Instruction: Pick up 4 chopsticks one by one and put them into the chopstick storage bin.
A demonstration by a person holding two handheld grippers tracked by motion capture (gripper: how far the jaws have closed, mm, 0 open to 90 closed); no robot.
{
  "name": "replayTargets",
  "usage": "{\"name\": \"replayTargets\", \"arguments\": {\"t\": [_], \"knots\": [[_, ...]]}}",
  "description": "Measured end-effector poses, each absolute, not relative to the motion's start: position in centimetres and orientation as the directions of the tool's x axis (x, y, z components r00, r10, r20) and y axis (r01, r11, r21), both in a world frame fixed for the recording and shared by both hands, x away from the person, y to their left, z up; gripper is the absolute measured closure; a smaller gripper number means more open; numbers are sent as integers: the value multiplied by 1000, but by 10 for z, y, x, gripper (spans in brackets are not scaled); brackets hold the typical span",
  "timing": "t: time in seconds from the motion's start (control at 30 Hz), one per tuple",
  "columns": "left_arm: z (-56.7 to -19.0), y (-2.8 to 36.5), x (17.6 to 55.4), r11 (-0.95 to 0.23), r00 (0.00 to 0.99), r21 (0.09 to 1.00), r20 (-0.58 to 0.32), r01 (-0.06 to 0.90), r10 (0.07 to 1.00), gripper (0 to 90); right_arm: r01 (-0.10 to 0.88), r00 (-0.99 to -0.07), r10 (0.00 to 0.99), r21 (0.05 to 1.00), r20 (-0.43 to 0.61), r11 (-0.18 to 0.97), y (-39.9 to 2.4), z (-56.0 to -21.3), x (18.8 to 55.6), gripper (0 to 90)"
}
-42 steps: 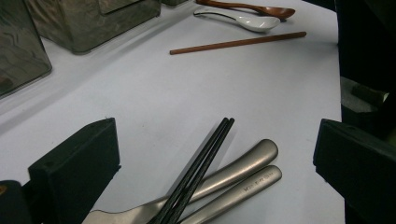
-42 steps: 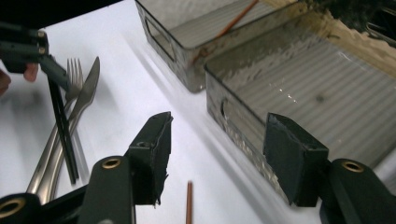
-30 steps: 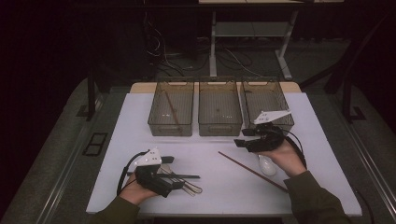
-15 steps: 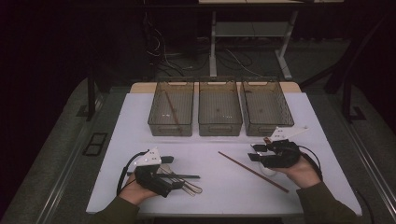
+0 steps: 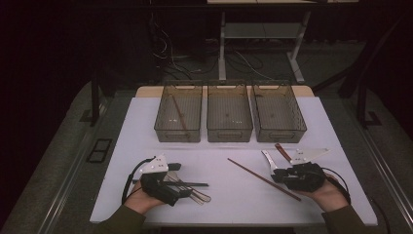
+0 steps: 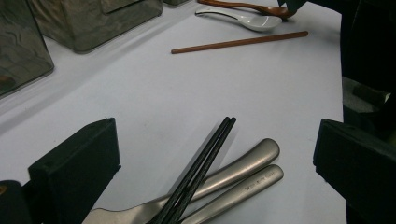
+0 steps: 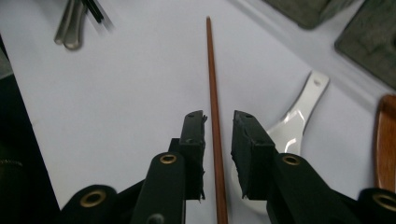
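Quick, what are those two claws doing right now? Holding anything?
Left claw: open wide over the black chopsticks and metal cutlery, holding nothing.
Right claw: jaws just closing around the brown chopstick, pads not yet pressing it.

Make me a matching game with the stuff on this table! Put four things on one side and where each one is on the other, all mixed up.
Things:
1. brown chopstick
2. black chopsticks
3. white spoon
4. left bin

Places:
A. lying across two metal handles
B. at the back of the table, with a brown stick inside
C. between the jaws of the right tool
D. on the table just beside the right tool, next to a brown wooden piece

Pairs: 1-C, 2-A, 3-D, 4-B
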State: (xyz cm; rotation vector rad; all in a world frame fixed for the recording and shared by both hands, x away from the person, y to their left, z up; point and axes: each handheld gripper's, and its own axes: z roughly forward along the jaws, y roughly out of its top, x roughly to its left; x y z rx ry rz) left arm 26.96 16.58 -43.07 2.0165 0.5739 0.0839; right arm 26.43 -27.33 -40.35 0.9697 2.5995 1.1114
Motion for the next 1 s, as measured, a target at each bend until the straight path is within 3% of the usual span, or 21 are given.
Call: {"name": "replayTargets", "arguments": {"t": [0.5, 1.0], "knots": [[-430, 165, 269, -394, 885, 846, -176, 360, 431, 0, 551, -757, 644, 638, 110, 538, -304, -420, 246, 768], [-431, 164, 269, -397, 887, 845, -176, 359, 427, 0, 546, -784, 611, 591, 110, 594, -301, -434, 250, 768]]}}
